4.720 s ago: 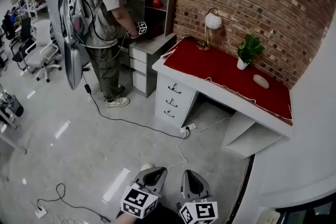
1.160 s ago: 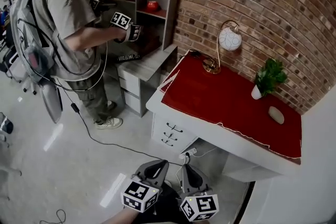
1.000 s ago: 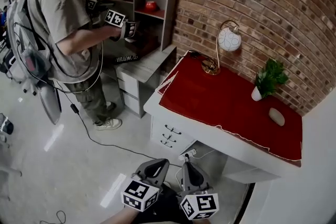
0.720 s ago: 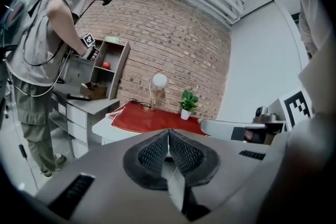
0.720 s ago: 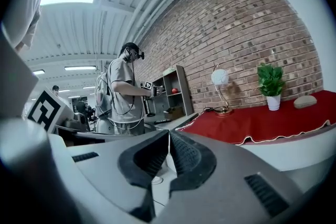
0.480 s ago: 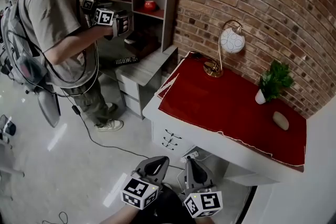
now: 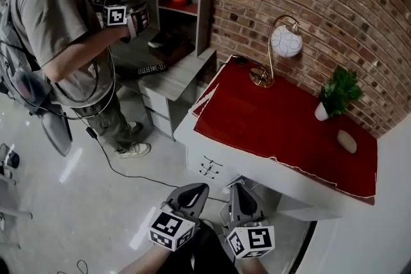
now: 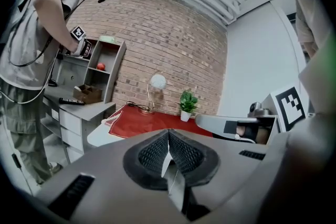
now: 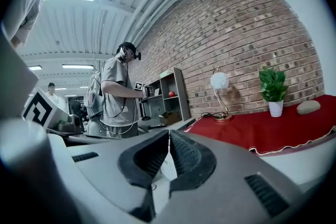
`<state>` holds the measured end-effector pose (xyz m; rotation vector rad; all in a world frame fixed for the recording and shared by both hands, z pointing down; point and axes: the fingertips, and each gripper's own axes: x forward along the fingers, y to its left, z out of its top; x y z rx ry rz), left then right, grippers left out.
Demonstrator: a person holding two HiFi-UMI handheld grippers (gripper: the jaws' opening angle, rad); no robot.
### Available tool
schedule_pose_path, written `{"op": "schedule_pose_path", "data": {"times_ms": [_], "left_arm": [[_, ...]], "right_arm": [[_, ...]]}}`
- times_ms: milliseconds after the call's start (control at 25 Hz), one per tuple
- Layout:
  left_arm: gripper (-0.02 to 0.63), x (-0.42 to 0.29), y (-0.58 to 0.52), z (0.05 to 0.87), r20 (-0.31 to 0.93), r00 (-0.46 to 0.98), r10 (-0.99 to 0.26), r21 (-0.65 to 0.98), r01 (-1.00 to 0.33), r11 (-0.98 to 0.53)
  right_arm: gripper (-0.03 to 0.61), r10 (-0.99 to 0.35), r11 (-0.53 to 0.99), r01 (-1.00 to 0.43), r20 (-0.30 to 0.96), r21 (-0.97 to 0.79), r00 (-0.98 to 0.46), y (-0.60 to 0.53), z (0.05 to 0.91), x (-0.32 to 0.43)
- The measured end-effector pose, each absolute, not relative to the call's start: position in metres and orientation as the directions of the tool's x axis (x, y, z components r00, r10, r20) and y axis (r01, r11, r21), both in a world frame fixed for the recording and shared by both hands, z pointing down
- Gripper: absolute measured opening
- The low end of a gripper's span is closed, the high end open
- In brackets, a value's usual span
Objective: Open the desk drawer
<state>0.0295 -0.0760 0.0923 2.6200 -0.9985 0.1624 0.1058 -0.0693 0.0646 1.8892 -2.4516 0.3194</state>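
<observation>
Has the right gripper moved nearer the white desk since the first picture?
Yes. The right gripper has come toward the desk drawers; its tip now sits close to them in the head view.

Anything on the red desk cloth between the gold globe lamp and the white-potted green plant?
No. Head view shows only bare red cloth between the gold globe lamp and the white-potted green plant; the pale oval object lies past the plant.

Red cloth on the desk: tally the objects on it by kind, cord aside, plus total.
Lamp: 1
Potted plant: 1
Pale oval object: 1
Total: 3
</observation>
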Motion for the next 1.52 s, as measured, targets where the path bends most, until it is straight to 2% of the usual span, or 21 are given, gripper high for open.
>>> {"op": "schedule_pose_path", "data": {"times_ms": [640, 1520], "left_arm": [[0.011, 0.024, -0.085, 0.149, 0.222, 0.747, -0.627, 0.256, -0.665, -0.702], [0.011, 0.044, -0.114, 0.298, 0.218, 0.773, -0.595, 0.243, -0.634, -0.734]], "right_arm": [[0.02, -0.948, 0.282, -0.952, 0.118, -0.114, -0.295, -0.076, 0.104, 0.095], [0.02, -0.946, 0.295, -0.949, 0.107, -0.113, -0.307, -0.11, 0.251, 0.106]]}}
